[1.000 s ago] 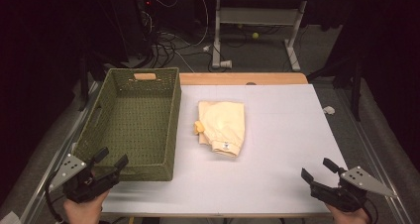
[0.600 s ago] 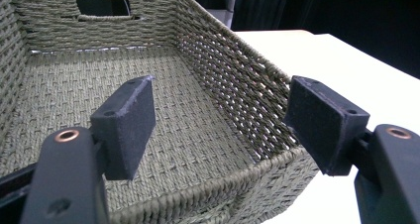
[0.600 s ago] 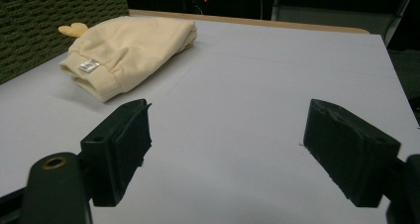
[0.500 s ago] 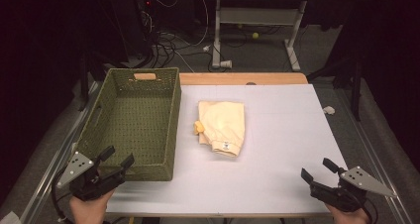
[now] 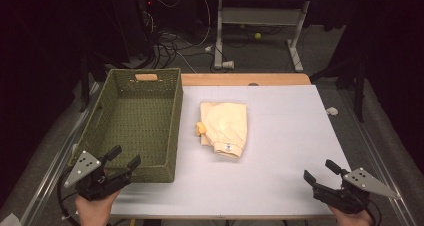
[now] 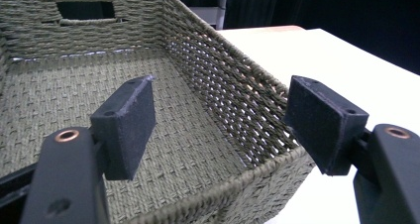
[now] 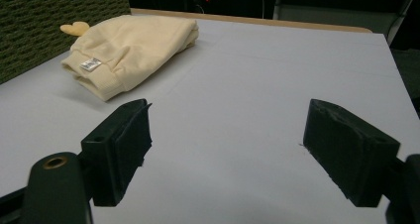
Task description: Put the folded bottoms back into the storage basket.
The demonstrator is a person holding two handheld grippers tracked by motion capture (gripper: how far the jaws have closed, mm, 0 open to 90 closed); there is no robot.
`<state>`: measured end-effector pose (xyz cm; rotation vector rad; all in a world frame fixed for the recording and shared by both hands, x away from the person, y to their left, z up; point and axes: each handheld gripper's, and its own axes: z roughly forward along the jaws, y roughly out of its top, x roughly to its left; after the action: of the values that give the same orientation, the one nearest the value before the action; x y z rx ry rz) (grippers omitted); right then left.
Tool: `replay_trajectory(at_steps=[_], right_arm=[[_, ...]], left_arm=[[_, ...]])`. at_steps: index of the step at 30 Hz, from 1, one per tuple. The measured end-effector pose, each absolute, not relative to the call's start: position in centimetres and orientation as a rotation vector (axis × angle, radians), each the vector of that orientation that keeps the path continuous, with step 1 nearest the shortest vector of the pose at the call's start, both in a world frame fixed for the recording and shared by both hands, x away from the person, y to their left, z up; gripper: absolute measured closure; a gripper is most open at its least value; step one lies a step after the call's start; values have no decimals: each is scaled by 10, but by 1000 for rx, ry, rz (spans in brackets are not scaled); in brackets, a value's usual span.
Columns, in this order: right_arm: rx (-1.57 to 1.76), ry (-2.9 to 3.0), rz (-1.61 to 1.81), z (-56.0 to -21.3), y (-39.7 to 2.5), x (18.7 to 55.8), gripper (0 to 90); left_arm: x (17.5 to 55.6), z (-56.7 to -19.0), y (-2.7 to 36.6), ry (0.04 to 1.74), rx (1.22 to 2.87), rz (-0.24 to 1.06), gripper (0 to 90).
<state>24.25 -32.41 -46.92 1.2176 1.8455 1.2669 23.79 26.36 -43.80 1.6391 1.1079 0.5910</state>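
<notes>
1. Tongs first: the left tongs (image 5: pixel 124 157) are spread wide and empty, hanging over the near right corner of the green woven basket (image 5: pixel 172 116); the right tongs (image 5: pixel 320 172) are also gaping and empty, low over the near right part of the white bench (image 5: pixel 290 126)
2. What the work seems to turn on is the folded cream garment (image 5: pixel 225 128), which lies flat on the bench just right of the basket, well apart from both tongs; its ribbed hem with a small white label (image 7: pixel 90 63) faces the person, and a yellow bit (image 5: pixel 201 129) pokes out on the basket side
3. Likely slip: pinching only the top layer at the hem, so the fold opens and the cloth trails as it lifts
4. A grab from one side alone could drag the garment across the smooth bench instead of raising it, pushing it against the basket wall
5. Carried low, the hanging cloth may catch on the basket rim and drape over the edge rather than drop inside
6. The left tongs sit very close to the basket corner, as the left gripper view (image 6: pixel 218 120) shows; a careless swing could knock or shift the basket
7. The basket's near left corner already reaches the bench edge, so a hard nudge might tip it off
</notes>
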Motion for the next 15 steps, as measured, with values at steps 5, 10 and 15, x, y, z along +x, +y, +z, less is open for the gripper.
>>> replay_trajectory(at_steps=[5,10,15], right_arm=[[1217,1846,1268,-469,-324,243,194],[1217,1847,1267,-469,-324,243,195],[1219,1847,1265,-469,-324,242,196]], left_arm=[[238,-437,260,1091,1654,595,259],[240,-437,256,1077,1666,589,259],[243,-437,251,1059,1688,579,259]])
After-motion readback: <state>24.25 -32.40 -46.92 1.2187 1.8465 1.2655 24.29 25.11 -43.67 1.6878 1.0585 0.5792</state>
